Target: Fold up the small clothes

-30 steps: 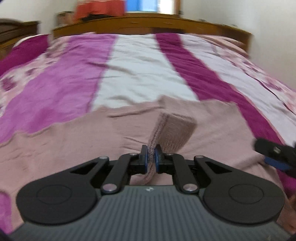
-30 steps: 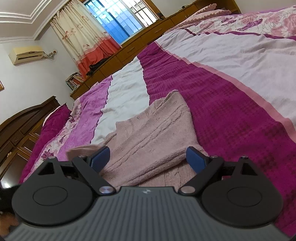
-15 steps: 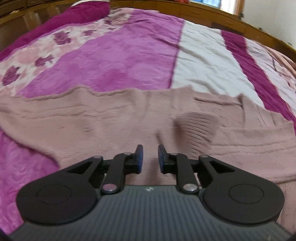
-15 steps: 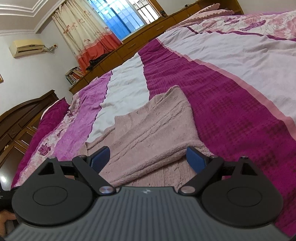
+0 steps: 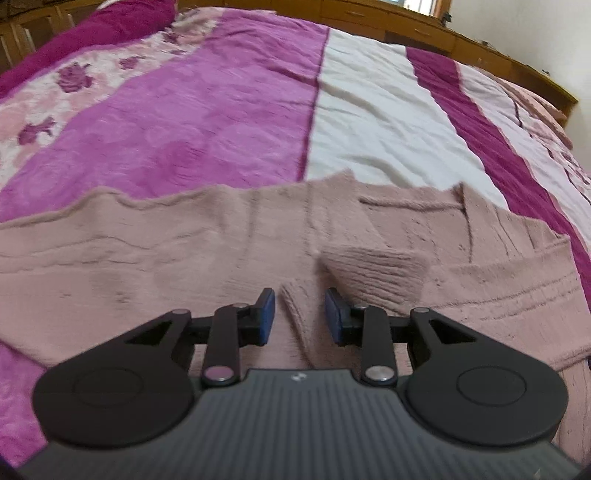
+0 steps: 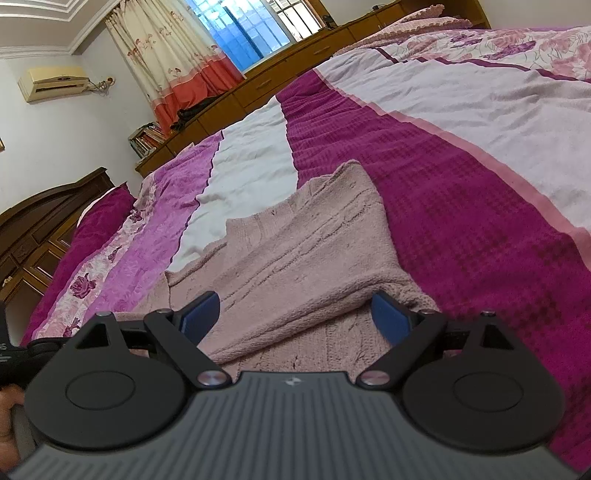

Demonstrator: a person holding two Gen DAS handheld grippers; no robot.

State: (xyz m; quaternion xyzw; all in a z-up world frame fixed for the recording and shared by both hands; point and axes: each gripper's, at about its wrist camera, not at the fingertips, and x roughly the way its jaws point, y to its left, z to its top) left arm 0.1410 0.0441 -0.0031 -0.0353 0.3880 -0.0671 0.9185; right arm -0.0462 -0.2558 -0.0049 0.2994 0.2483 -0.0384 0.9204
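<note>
A dusty-pink knit sweater (image 5: 155, 258) lies spread on the striped bed. One sleeve is folded across the body, its ribbed cuff (image 5: 373, 269) lying just ahead of my left gripper (image 5: 300, 317), which is open and low over the knit, holding nothing. In the right wrist view the sweater (image 6: 306, 266) shows with a folded side lying on top. My right gripper (image 6: 295, 314) is wide open just above the folded edge, empty.
The bedspread has pink floral, magenta (image 5: 192, 122), white (image 5: 373, 122) and dark purple (image 6: 461, 229) stripes. A wooden headboard ledge (image 5: 424, 35) runs along the far edge. A dark wooden cabinet (image 6: 40, 229), curtains (image 6: 173, 62) and a window stand beyond.
My left gripper has let go of the sleeve cuff, which now lies on the sweater body. The left gripper opened wider and swung left. My right gripper stayed open and moved slightly.
</note>
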